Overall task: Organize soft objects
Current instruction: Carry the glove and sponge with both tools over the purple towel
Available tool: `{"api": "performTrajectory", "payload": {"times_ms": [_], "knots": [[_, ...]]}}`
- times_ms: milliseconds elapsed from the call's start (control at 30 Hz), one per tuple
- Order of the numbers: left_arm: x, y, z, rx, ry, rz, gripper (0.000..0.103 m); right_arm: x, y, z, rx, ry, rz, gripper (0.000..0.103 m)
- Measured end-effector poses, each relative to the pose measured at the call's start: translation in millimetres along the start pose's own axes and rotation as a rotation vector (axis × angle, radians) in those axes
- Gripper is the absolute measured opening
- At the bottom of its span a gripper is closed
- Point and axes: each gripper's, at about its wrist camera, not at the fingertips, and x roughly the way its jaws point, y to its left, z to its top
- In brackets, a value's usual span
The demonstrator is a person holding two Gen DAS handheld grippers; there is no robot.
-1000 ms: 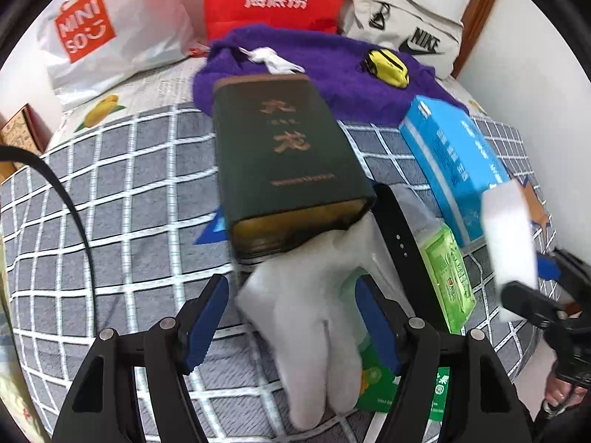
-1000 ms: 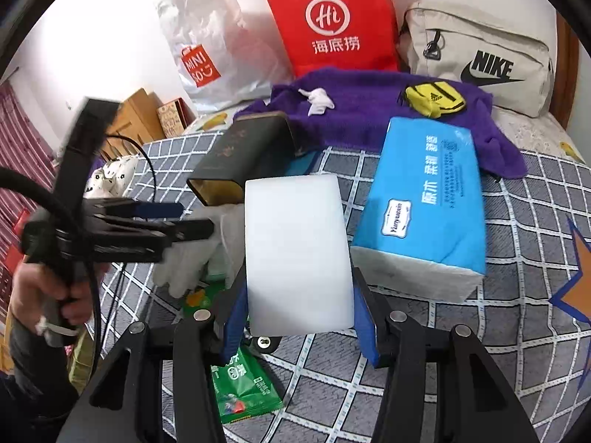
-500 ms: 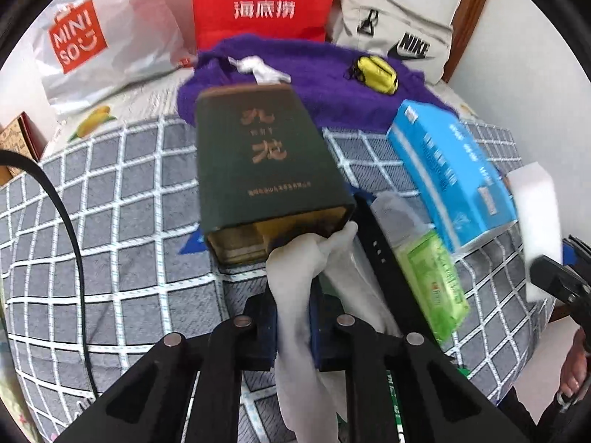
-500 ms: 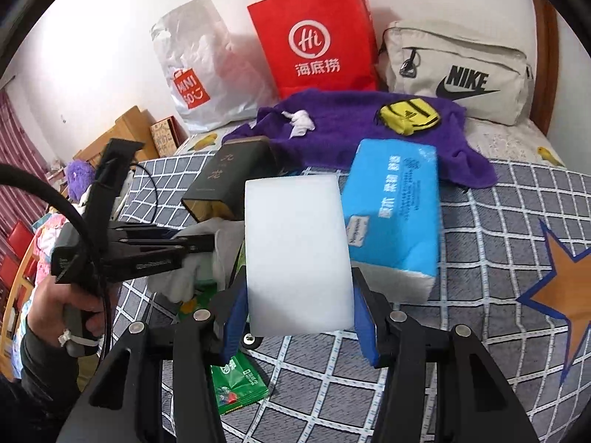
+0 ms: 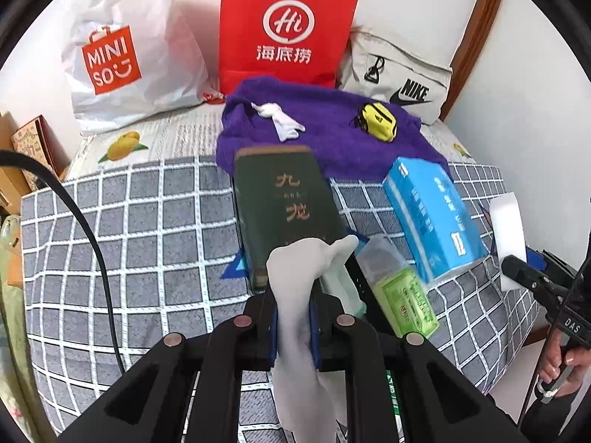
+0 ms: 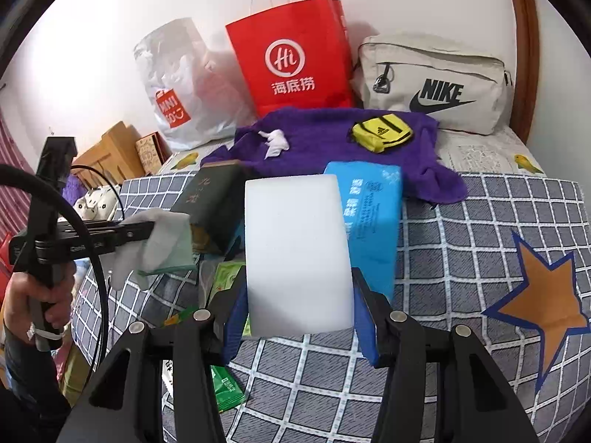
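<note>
My left gripper (image 5: 293, 323) is shut on a white glove (image 5: 299, 295), which hangs lifted above the checked bedspread; from the right wrist view the same glove (image 6: 155, 240) droops from the left gripper (image 6: 149, 229). A white sponge block (image 6: 297, 254) is clamped between the pads of my right gripper (image 6: 297, 317), held above the bed; the sponge (image 5: 508, 229) shows at the right edge of the left wrist view. A purple towel (image 5: 325, 136) lies at the back with a small white cloth (image 5: 280, 120) and a yellow pouch (image 5: 378, 123) on it.
A dark green tin (image 5: 288, 210), a blue tissue pack (image 5: 432, 214) and green wipe packets (image 5: 402, 299) lie on the bed (image 6: 480, 243). A red paper bag (image 5: 284, 33), a white plastic bag (image 5: 125, 51) and a beige bag (image 6: 436, 85) stand against the wall. A black cable (image 5: 85, 229) crosses the left.
My left gripper closed on the white glove and lifted it off the bed. The right gripper drifted back and up a little, still gripping the sponge.
</note>
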Motion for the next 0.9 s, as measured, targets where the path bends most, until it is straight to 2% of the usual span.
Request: {"api": "performTrajectory", "payload": {"times_ms": [233,500,733,900], "knots": [[-22,-2,10,0.005,-0.050,0.006,0.013,-13,-1,18,-0.020,-0.042,-0.004,0.050],[-34,-3,17,0.008,-0.072,-0.001,0.013,-13,-2,31,-0.037,-0.052,-0.006,0.050],[-55,-8,29,0.019,-0.126,-0.042,0.013,-17,-7,40,-0.028,-0.068,-0.005,0.050],[-51,-8,43,0.024,-0.140,-0.055,0.013,-17,-13,51,-0.004,-0.082,-0.021,0.050]]}}
